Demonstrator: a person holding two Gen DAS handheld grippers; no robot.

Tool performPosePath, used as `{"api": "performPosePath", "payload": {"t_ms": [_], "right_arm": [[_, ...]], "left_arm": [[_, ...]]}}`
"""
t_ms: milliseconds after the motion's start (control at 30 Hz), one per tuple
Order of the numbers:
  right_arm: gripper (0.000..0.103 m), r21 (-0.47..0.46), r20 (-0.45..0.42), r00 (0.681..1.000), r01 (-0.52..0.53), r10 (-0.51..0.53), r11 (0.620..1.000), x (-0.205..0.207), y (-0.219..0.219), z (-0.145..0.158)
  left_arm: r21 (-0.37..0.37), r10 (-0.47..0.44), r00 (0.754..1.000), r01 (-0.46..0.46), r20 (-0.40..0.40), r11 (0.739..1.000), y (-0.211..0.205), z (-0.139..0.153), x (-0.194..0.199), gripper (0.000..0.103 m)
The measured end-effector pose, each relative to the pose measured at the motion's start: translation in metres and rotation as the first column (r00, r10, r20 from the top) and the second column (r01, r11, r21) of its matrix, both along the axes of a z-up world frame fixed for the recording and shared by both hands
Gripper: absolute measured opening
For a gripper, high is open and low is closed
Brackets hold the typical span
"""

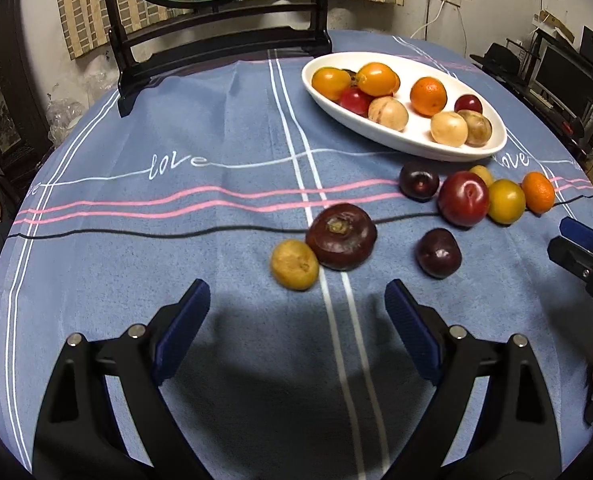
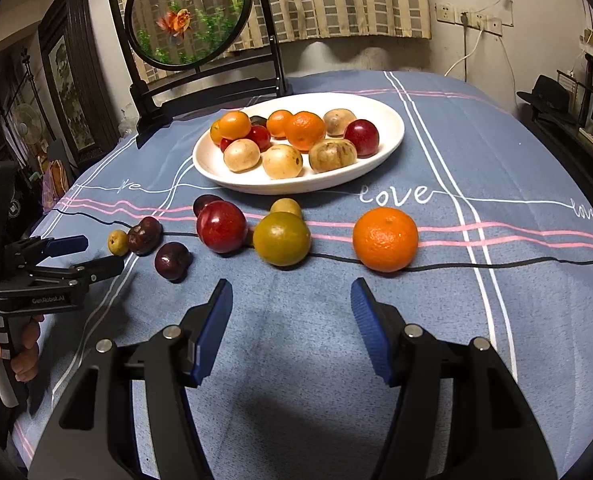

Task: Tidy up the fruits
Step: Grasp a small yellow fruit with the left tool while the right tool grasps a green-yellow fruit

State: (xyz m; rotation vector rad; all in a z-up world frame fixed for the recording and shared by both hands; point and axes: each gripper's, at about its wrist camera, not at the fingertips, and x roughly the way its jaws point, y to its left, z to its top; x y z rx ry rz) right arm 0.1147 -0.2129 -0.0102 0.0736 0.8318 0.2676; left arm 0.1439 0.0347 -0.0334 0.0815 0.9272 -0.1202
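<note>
A white oval plate [image 1: 492, 148] [image 2: 396, 128] holds several oranges, red plums and pale yellow fruits. Loose fruits lie on the blue cloth in front of it. My left gripper [image 1: 296, 300] stands open, empty, just short of a small yellow fruit [image 1: 294, 265] and a flat dark maroon fruit [image 1: 341, 237]; a dark plum [image 1: 438, 253] lies to their right. My right gripper [image 2: 290, 300] is open with nothing between its pads. Ahead of it lie a green-yellow fruit [image 2: 281, 239], a red plum [image 2: 221, 227] and an orange [image 2: 385, 239].
A black stand with a round fish picture [image 2: 188, 12] rises at the table's far edge, behind the plate. The left gripper [image 2: 76, 258] and the hand holding it show at the left of the right wrist view. Shelves and a monitor [image 1: 564, 76] stand to the right.
</note>
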Motion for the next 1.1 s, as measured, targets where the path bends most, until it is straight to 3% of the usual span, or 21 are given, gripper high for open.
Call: {"api": "performPosePath", "payload": {"t_ms": [200,267,333,567,633,767,933,1100], "right_arm": [[0.062,0.005,0.009,1.0,0.02,-0.02,1.0,0.0,-0.003,0.002],[0.062,0.005,0.009,1.0,0.025,-0.025,1.0,0.0,-0.004,0.001],[0.062,0.005,0.01,1.0,0.023,-0.023,1.0,0.0,-0.004,0.001],[0.062,0.0,0.017,1.0,0.01,-0.01,1.0,-0.001,-0.001,0.002],[0.062,-0.001,0.017,1.0,0.013,-0.013,1.0,-0.001,-0.002,0.002],[0.062,0.004,0.008,1.0,0.018,-0.018,1.0,0.0,-0.003,0.0],[0.062,0.008,-0.032,0.999,-0.04,0.04,0.999,0.0,0.01,-0.006],[0.062,-0.099,-0.074,0.996,-0.053,0.046,0.994,0.012,0.03,-0.011]], "left_arm": [[0.0,0.022,1.0,-0.022,-0.014,1.0,0.011,-0.008,0.009,0.089],[0.012,0.012,1.0,-0.012,-0.017,1.0,0.009,-0.01,0.01,0.083],[0.022,-0.006,1.0,0.007,-0.03,1.0,0.006,-0.014,0.011,0.06],[0.025,-0.027,0.999,0.027,-0.028,0.999,0.0,-0.014,0.018,0.041],[0.02,-0.051,0.998,0.051,-0.026,0.998,-0.004,-0.013,0.019,0.027],[0.02,-0.05,0.999,0.05,0.006,0.999,-0.005,-0.011,0.012,0.026],[-0.05,-0.095,0.995,0.097,0.039,0.994,-0.006,0.001,0.002,0.027],[-0.08,-0.13,0.992,0.13,0.01,0.988,-0.008,-0.003,0.001,0.027]]}}
